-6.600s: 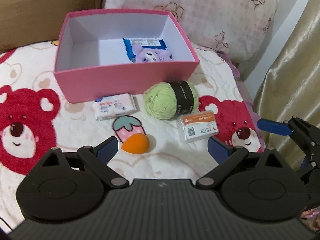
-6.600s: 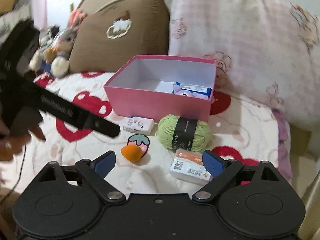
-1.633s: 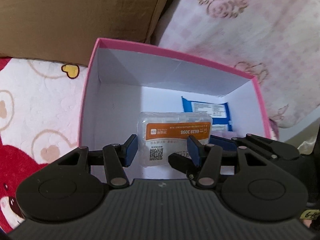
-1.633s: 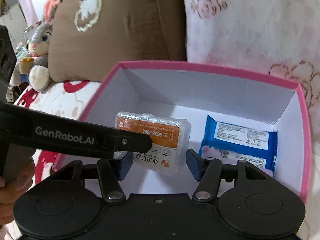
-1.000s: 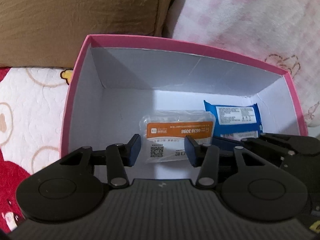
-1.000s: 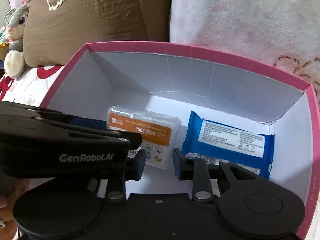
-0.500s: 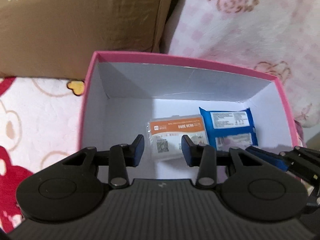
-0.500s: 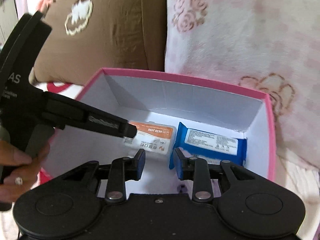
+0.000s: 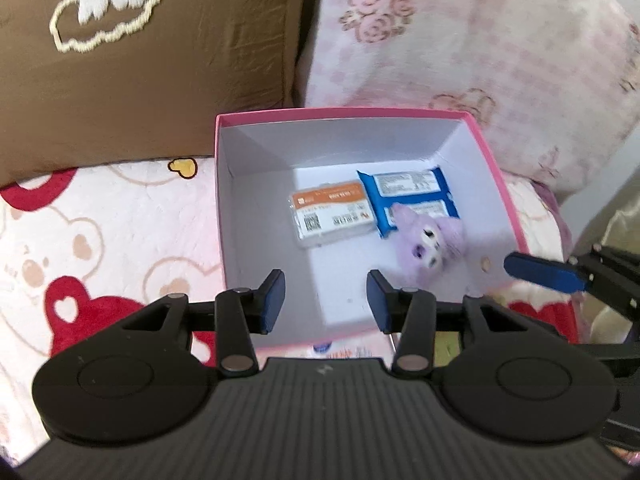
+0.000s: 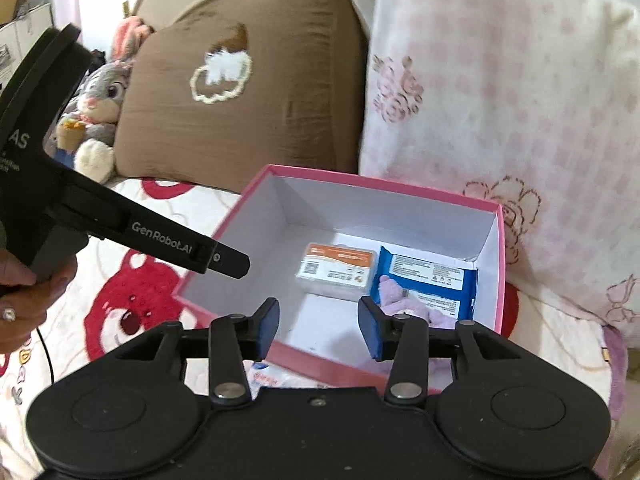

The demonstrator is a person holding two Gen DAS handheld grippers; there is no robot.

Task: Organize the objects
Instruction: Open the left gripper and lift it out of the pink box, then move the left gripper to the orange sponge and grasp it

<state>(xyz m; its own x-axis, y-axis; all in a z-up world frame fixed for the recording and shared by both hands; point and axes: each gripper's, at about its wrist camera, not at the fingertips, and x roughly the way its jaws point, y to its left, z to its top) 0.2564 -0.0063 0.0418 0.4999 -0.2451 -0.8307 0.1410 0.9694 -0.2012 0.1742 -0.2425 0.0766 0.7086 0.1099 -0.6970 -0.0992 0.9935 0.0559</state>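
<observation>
The box (image 9: 224,216) sits mid-frame on the blanket (image 9: 100,240), with two pillows (image 9: 168,64) behind it filling the upper frame. Inside, toward the back, the clear packet (image 9: 330,216) lies left of the wipes pack (image 9: 408,196), touching it. The plush toy (image 9: 430,240) lies partly on the wipes pack's lower edge.

left gripper (image 9: 325,294): we see a matte black ribbed body, two round black discs, and silver pivot screws on the linkage arms
left gripper pads (image 9: 273,300): blue, flat, rectangular
right gripper (image 10: 318,330): we see the same black build, smooth top plate, a small centre screw and two silver pivot screws
right gripper pads (image 10: 267,328): blue
markings: white "GenRobot.AI" on the left gripper's side, partial white letters "AS" on its handle
left hand (image 10: 28,300): bare skin, ring on one finger
cable: thin, black, below the hand
</observation>
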